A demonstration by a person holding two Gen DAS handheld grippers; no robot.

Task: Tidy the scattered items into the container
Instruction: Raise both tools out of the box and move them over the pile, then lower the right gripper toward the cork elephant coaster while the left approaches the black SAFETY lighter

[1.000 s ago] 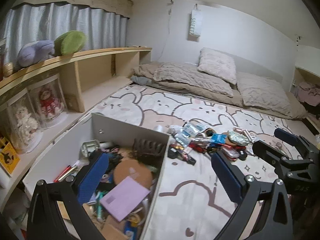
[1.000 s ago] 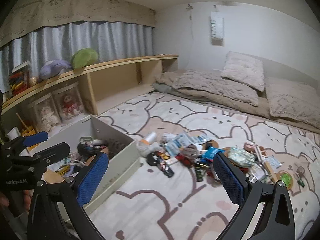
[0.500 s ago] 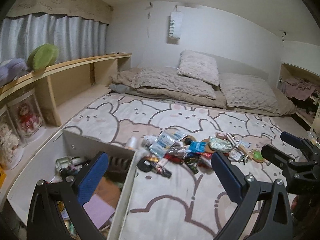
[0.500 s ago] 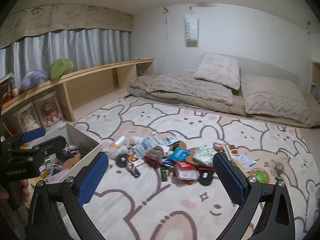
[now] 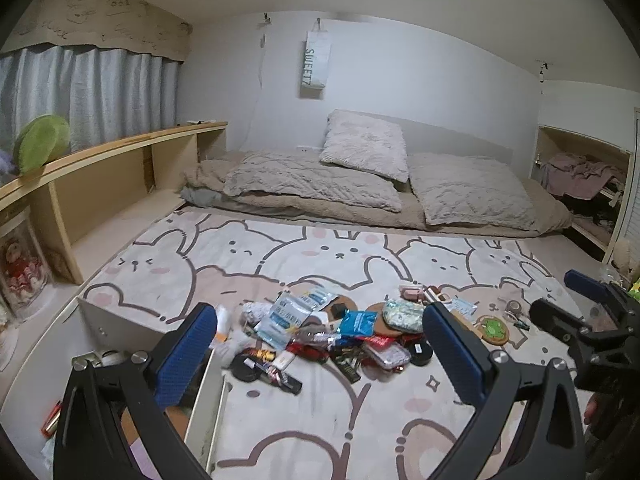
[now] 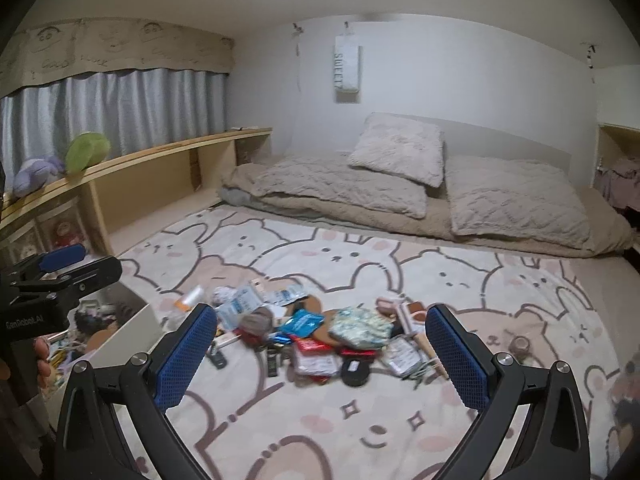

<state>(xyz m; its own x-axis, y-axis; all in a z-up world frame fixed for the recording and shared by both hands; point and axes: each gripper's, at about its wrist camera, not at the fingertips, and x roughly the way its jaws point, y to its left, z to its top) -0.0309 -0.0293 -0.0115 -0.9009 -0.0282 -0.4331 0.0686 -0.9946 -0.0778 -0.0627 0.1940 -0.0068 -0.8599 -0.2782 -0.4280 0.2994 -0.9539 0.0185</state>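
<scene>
From our left wrist, our left gripper (image 5: 320,344) gapes wide and empty above the clutter (image 5: 340,332) on the rug (image 5: 320,420), the box (image 5: 208,392) just left. From our right wrist, our right gripper (image 6: 322,346) likewise gapes empty over the clutter.

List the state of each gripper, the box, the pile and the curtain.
Left gripper: open, empty.
Right gripper: open, empty.
Box: open-topped, partly filled with items.
Pile: scattered on the rug, outside the box.
Curtain: drawn shut.
</scene>
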